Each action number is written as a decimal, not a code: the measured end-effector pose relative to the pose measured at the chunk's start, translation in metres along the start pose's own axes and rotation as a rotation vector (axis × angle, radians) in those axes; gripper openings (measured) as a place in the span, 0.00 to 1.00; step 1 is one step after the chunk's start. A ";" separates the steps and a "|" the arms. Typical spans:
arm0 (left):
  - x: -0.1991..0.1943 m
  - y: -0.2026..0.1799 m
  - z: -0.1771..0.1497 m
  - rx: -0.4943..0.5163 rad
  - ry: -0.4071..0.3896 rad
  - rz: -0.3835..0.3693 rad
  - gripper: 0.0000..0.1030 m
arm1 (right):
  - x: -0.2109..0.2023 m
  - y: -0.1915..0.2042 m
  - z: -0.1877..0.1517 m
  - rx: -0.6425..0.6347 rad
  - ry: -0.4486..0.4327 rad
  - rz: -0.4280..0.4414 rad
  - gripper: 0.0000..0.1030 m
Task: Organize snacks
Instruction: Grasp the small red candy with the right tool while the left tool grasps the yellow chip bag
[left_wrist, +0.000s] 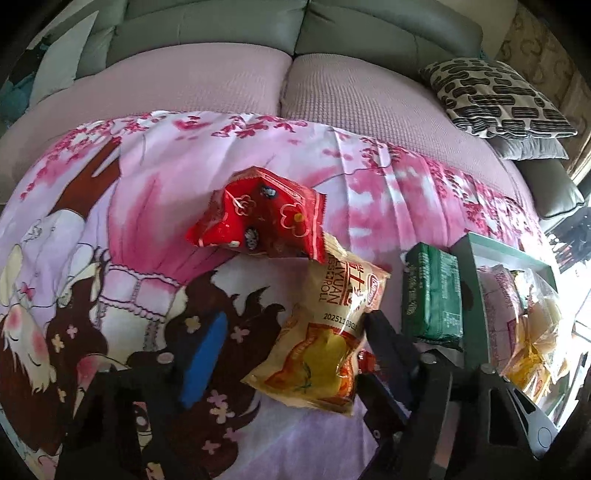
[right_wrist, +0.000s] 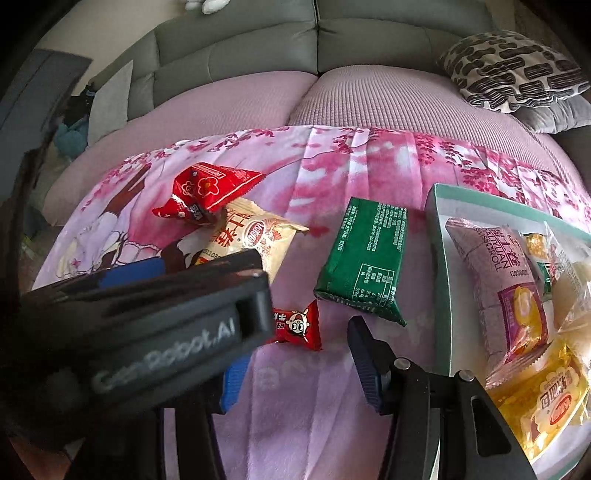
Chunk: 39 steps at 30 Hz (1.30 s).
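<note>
While yellow roll pkt lies on blanket btwn half-open, not-yet-pinching left tongs, long axis along fingers, box sits rightward; right tongs gape empty.

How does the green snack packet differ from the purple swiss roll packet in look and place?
The green packet is opaque dark green with small printed tables on it; the purple packet is pale purple with a picture panel at one end. The green packet lies on the patterned cloth, outside the box; the purple packet lies inside the box among other snacks. Both are sealed, oblong and lie flat.
</note>
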<state>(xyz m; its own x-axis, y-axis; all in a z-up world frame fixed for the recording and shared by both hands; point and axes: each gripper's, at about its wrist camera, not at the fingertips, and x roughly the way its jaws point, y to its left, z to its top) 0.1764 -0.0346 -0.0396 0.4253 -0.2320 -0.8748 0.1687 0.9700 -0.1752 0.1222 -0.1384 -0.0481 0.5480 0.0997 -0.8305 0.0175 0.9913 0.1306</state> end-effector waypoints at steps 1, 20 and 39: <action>0.000 -0.001 0.000 0.000 0.001 -0.011 0.61 | 0.000 0.000 0.000 0.000 0.000 0.000 0.53; -0.029 0.049 -0.020 -0.175 0.020 0.064 0.41 | 0.003 0.001 0.000 -0.033 0.003 -0.007 0.44; -0.032 0.048 -0.018 -0.159 0.000 0.097 0.31 | 0.002 0.002 0.000 -0.032 -0.020 0.009 0.24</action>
<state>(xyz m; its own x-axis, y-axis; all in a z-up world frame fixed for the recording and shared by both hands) 0.1551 0.0211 -0.0279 0.4331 -0.1368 -0.8909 -0.0155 0.9871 -0.1591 0.1231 -0.1363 -0.0496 0.5648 0.1075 -0.8182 -0.0146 0.9926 0.1204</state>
